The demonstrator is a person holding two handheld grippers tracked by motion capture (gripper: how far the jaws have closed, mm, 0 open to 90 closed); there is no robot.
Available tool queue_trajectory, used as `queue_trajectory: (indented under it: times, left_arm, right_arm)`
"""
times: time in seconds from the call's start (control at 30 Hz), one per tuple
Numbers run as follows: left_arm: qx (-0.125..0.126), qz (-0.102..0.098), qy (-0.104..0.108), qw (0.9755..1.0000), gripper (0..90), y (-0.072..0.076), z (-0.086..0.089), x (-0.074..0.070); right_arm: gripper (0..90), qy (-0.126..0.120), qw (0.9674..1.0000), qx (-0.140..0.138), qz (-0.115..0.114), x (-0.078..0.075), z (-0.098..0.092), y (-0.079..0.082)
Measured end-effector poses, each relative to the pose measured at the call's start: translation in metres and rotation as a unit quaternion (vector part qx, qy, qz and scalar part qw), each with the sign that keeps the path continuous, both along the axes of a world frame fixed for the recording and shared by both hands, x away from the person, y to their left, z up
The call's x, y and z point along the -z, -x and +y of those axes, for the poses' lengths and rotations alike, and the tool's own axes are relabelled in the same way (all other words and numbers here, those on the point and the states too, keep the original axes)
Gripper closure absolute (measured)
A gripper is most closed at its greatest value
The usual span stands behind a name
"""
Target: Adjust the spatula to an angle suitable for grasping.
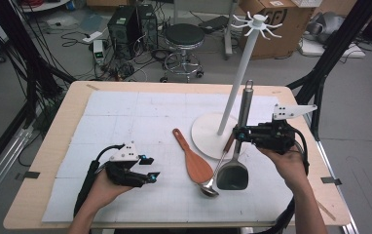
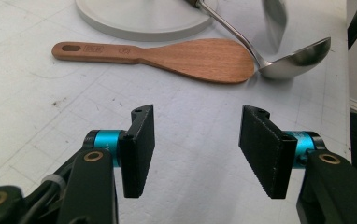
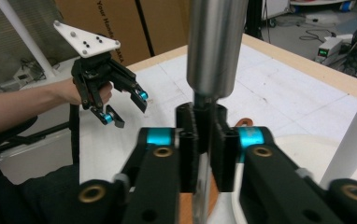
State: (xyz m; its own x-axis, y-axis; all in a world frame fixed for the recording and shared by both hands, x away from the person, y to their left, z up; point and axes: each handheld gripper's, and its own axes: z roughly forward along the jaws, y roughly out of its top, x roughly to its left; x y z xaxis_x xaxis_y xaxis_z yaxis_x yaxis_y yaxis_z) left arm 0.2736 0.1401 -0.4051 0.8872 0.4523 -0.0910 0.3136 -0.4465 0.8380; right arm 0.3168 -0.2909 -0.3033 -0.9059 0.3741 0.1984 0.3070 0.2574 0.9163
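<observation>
A steel turner (image 1: 233, 175) stands nearly upright, its blade hanging just over the white mat. My right gripper (image 1: 237, 134) is shut on its thin shaft below the thick handle (image 3: 214, 46), and the pads (image 3: 189, 154) press on the shaft from both sides. A wooden rice paddle (image 1: 194, 163) lies flat left of the blade, beside a steel ladle (image 1: 209, 189). My left gripper (image 1: 151, 168) rests low at the mat's front left, open with nothing between its pads (image 2: 137, 149). Ahead of it lie the paddle (image 2: 200, 56) and the ladle's bowl (image 2: 298, 58).
A white hook stand rises behind the utensils, its round base (image 1: 206, 134) on the mat and its pole (image 1: 237, 78) close to the turner's handle. Past the table's far edge are a stool (image 1: 184, 36), computer towers (image 1: 125, 24) and a cardboard box (image 1: 271, 19).
</observation>
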Motion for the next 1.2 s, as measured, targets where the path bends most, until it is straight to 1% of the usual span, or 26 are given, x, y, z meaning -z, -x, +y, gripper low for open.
queue_trajectory:
  times: [0.07, 0.13, 0.23, 0.37, 0.43, 0.57, 0.7, 0.77, 0.87, 0.9, 0.97, 1.0, 1.13, 1.2]
  left_arm:
    - [0.001, 0.000, -0.001, 1.0000, 45.7, 0.000, 0.000, 0.000]
    - [0.001, 0.000, -0.001, 1.0000, 45.4, 0.000, 0.000, 0.000]
    - [-0.002, -0.002, 0.001, 1.0000, 44.6, 0.002, 0.001, 0.000]
    - [-0.005, 0.001, 0.004, 1.0000, 43.2, 0.004, 0.003, 0.003]
    - [-0.008, 0.004, 0.007, 0.9999, 42.1, 0.005, 0.004, 0.004]
    - [-0.013, 0.001, 0.011, 0.9999, 40.4, 0.009, 0.007, 0.007]
    - [-0.018, -0.001, 0.013, 0.9997, 38.8, 0.011, 0.010, 0.008]
    - [-0.018, -0.001, 0.016, 0.9997, 38.1, 0.012, 0.012, 0.009]
    - [-0.019, -0.003, 0.014, 0.9997, 36.8, 0.014, 0.013, 0.009]
    - [-0.019, -0.002, 0.017, 0.9997, 36.4, 0.015, 0.012, 0.010]
    - [-0.018, -0.005, 0.014, 0.9997, 35.5, 0.015, 0.012, 0.010]
    - [-0.021, -0.005, 0.012, 0.9997, 35.0, 0.016, 0.013, 0.011]
    - [-0.020, -0.003, 0.013, 0.9997, 33.0, 0.017, 0.013, 0.013]
    - [-0.019, -0.006, 0.013, 0.9997, 32.5, 0.017, 0.014, 0.013]
  right_arm:
    - [86.8, -0.007, 1.0000, 0.000, 0.002, -0.002, -0.003, 0.000]
    - [87.0, -0.004, 1.0000, 0.004, 0.003, -0.003, -0.004, 0.001]
    - [87.1, -0.010, 0.9999, 0.004, 0.003, -0.005, -0.006, 0.002]
    - [87.2, -0.025, 0.9996, 0.009, -0.004, -0.010, -0.009, 0.001]
    - [87.2, -0.026, 0.9996, 0.012, -0.007, -0.012, -0.009, 0.001]
    - [87.2, -0.026, 0.9995, 0.017, -0.009, -0.017, -0.007, -0.001]
    - [87.2, -0.030, 0.9991, 0.021, -0.019, -0.024, -0.006, -0.004]
    - [87.2, -0.033, 0.9989, 0.024, -0.022, -0.027, -0.005, -0.005]
    - [87.2, -0.030, 0.9990, 0.022, -0.025, -0.035, -0.001, -0.008]
    - [87.2, -0.031, 0.9989, 0.021, -0.027, -0.037, 0.001, -0.010]
    - [87.1, -0.030, 0.9989, 0.021, -0.031, -0.042, 0.005, -0.012]
    - [87.2, -0.030, 0.9988, 0.020, -0.032, -0.044, 0.007, -0.013]
    - [87.2, -0.031, 0.9985, 0.019, -0.041, -0.053, 0.015, -0.018]
    - [87.2, -0.030, 0.9984, 0.020, -0.043, -0.057, 0.019, -0.021]
